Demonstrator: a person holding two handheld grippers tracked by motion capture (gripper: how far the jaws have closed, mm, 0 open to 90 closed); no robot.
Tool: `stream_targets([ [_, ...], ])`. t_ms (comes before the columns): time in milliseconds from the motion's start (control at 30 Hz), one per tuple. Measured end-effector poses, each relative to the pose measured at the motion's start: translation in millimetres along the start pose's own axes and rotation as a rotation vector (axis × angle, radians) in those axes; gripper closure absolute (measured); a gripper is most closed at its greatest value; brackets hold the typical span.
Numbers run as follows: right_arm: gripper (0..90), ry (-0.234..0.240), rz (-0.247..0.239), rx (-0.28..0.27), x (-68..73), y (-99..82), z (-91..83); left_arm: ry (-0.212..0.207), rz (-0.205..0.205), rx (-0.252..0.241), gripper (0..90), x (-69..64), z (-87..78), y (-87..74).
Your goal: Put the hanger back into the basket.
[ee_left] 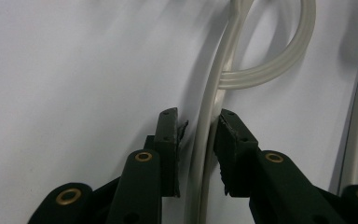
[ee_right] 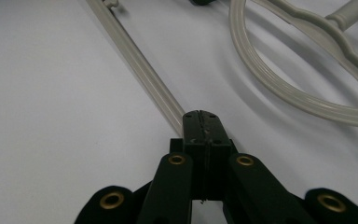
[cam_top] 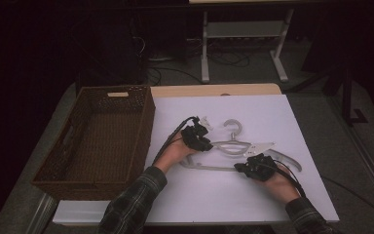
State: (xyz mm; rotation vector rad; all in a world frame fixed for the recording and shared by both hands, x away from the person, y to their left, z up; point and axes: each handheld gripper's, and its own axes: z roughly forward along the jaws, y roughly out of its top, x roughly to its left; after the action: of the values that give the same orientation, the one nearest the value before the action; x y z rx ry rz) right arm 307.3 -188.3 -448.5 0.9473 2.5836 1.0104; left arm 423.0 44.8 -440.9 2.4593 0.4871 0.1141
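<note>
A: Pale plastic hanger (cam_top: 233,146) flat on white table sheet (cam_top: 292,117), right of wicker basket (cam_top: 97,139). Left gripper (ee_left: 199,135)?

B: Hanger's arm runs between its jaws; slim gaps at both pads, not pinched.

A: Right gripper (ee_right: 202,116)?

B: Clenched, tips against the hanger's straight bar.

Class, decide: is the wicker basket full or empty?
Empty: the high view shows the wicker basket with a bare woven floor.

A brown wicker basket (cam_top: 73,161) stands on the table (cam_top: 272,195).
</note>
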Motion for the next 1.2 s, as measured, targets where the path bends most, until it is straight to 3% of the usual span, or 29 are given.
stream_targets([
  [233,90.0,-0.002,0.002,0.001,0.1,0.1,0.0,-0.014,0.012,-0.004,77.4,-1.1,-0.3,0.2],
  [467,89.9,0.001,0.006,0.004,0.1,0.0,-1.0,-0.054,0.047,-0.018,80.5,-3.3,-13.8,0.2],
  [533,89.9,-0.004,0.003,-0.003,-1.0,0.2,-2.8,-0.068,0.016,-0.024,82.5,-4.2,-16.8,-0.9],
  [833,88.6,-0.005,0.006,-0.062,-3.2,0.7,-16.4,-0.049,-0.008,-0.088,82.9,-10.5,-32.4,-3.7],
  [1000,62.0,0.004,0.012,-0.119,0.0,0.6,-29.1,-0.012,-0.028,-0.115,83.1,-11.9,-45.0,-2.4],
  [1200,39.6,0.002,0.035,-0.178,2.4,-2.7,-43.9,0.026,-0.072,-0.153,83.1,-14.0,-60.3,0.1],
])
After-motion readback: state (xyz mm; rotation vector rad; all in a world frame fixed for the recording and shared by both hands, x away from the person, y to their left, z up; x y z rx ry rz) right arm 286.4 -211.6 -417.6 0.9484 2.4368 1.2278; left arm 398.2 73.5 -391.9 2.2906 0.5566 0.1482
